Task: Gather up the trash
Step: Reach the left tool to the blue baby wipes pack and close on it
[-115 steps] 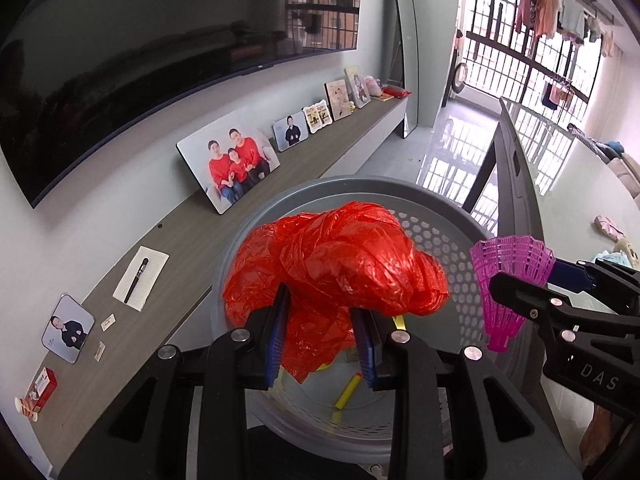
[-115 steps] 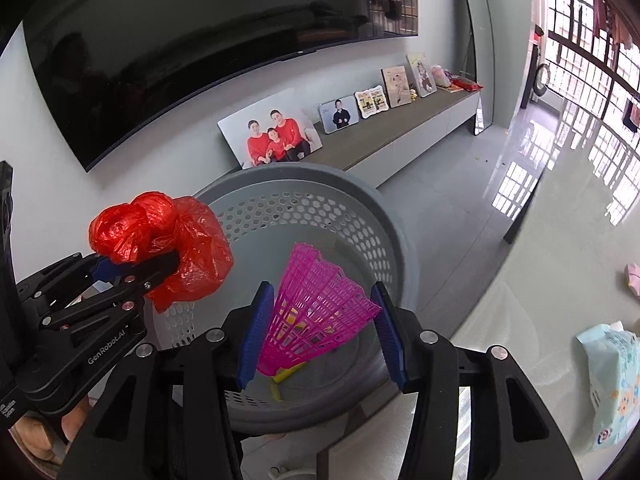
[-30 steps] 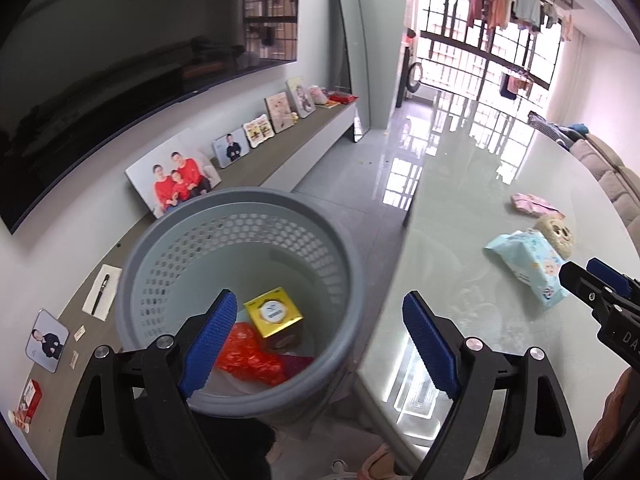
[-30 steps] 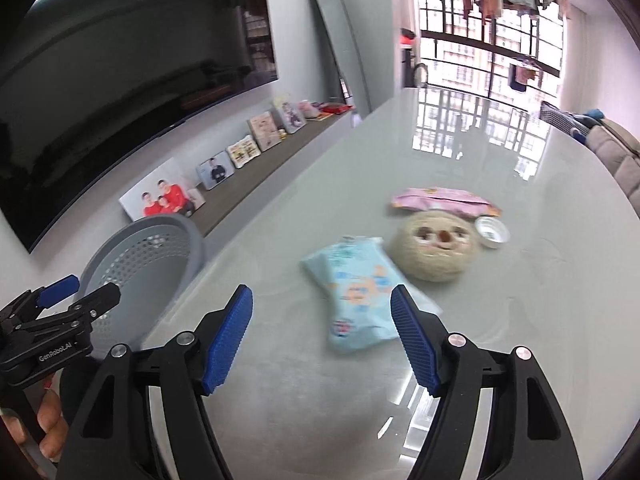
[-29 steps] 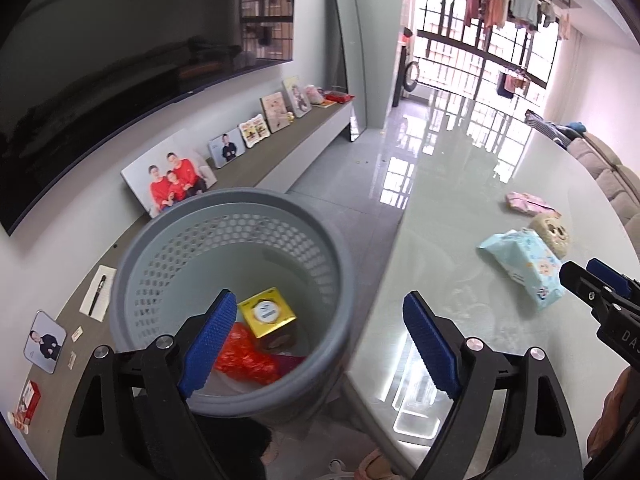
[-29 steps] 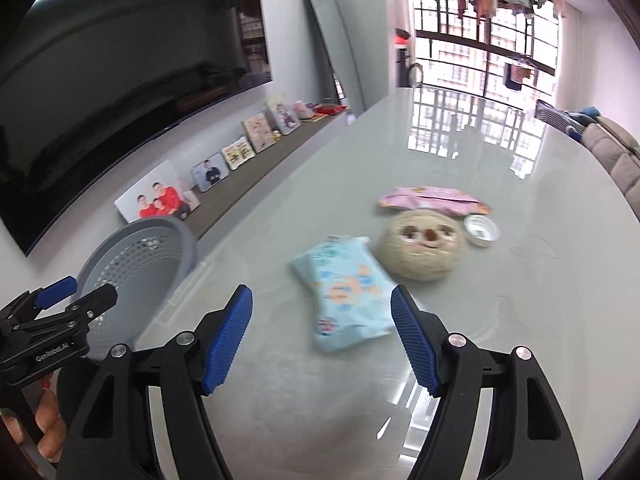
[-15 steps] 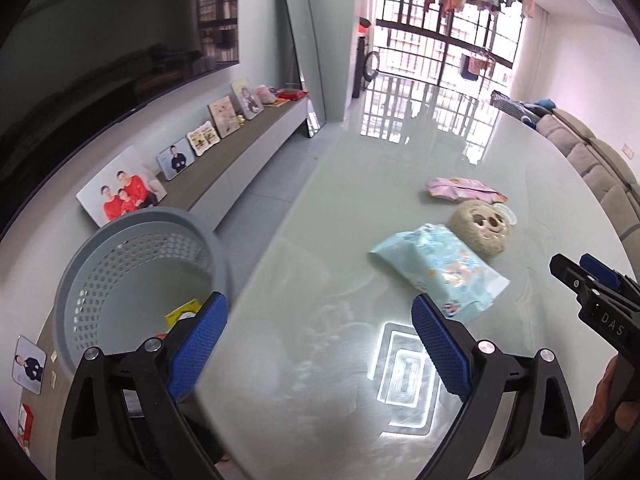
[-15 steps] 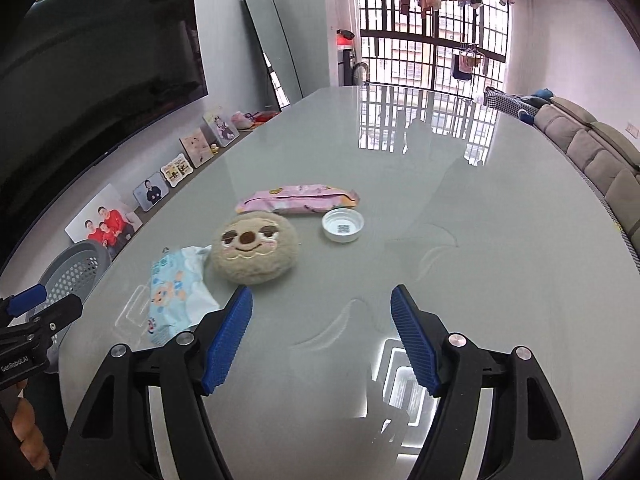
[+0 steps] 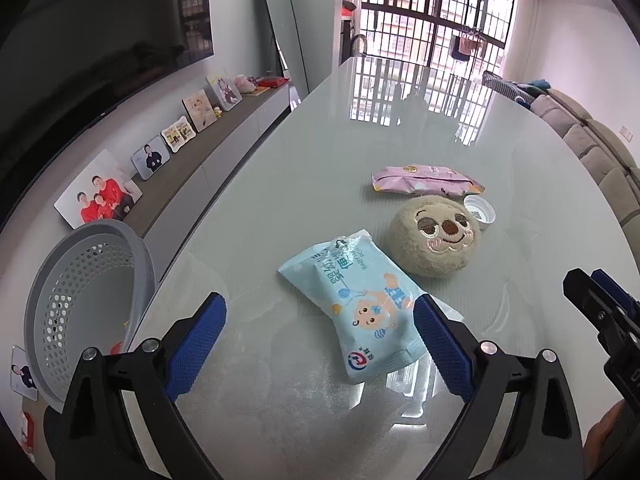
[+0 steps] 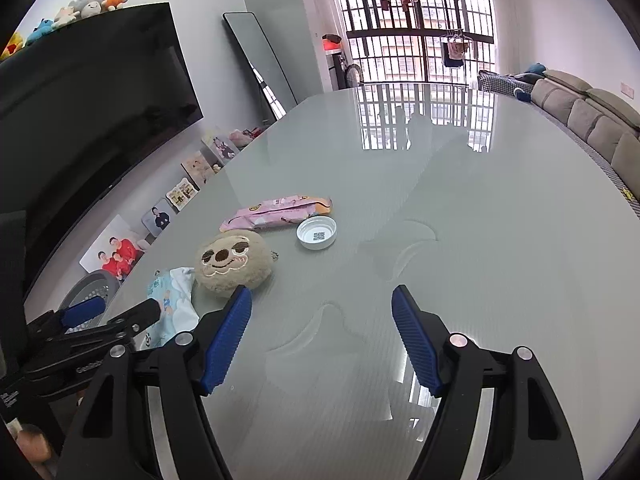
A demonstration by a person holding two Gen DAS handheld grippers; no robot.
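Beside the glass table's [image 9: 360, 92] left edge, a perforated grey basket [image 9: 80, 280] is standing; a glossy blue wipes pack [image 9: 360, 308] is lying diagonally between the left gripper's [image 9: 316, 344] wide, empty jaws, while the right gripper [image 10: 320, 340] is opening over bare tabletop.

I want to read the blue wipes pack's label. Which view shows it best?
The left wrist view: the blue wipes pack lies whole and near, print facing up. In the right wrist view the left gripper partly hides it.

Pale blue wipes pack [image 9: 360, 300], pink wrapper [image 9: 424, 179], perforated grey basket [image 9: 80, 288]
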